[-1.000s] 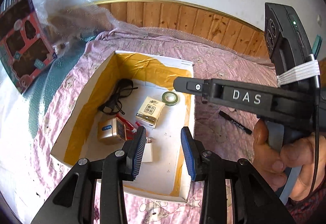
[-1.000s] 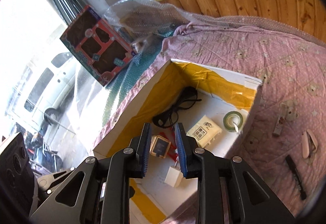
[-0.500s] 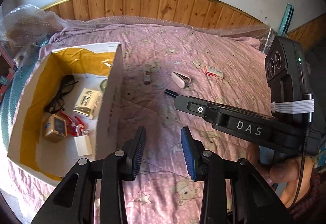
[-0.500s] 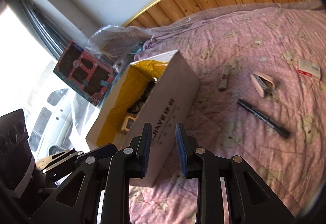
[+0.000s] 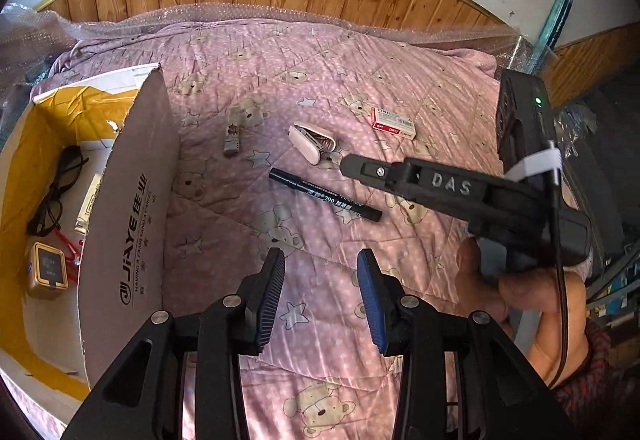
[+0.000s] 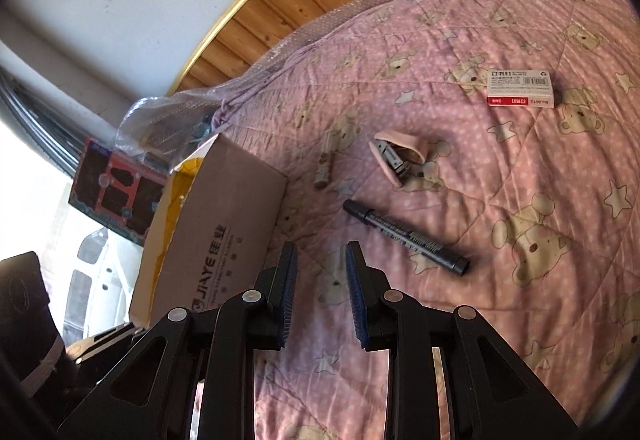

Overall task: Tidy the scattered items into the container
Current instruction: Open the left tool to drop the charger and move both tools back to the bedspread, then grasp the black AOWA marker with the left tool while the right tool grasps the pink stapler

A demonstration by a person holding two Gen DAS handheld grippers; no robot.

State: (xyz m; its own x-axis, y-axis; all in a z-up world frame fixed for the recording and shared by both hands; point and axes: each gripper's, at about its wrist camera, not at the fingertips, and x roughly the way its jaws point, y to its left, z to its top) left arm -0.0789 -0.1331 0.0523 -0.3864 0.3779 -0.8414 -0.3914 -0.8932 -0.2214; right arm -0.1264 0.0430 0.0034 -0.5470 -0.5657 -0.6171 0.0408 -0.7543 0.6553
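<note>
Both grippers are empty right now: the left gripper (image 5: 321, 294) has its jaws spread wide over bare quilt, and the right gripper (image 6: 320, 298) has its jaws apart too, just a narrower gap, nothing between them. The cardboard box (image 5: 128, 224) sits on the left of the pink quilt (image 5: 320, 80) and already holds glasses (image 5: 56, 192) and a small gold box (image 5: 47, 270) among other bits. Still loose on the quilt: a black marker (image 6: 404, 236) closest to the grippers, a pink stapler (image 6: 400, 154) just beyond it, a little grey stick (image 6: 325, 164) nearer the box wall, and a red and white staple box (image 6: 520, 88) far off to the right. My guess is the marker goes next, since the right gripper is pretty much aimed at it. If so, I'd turn the wrist so the jaws cross the barrel instead of running along it, grab around the middle so it doesn't tip, and press down a bit because the quilt is soft and the marker can roll. Then lift it clear over the tall near wall of the box before letting go.
</note>
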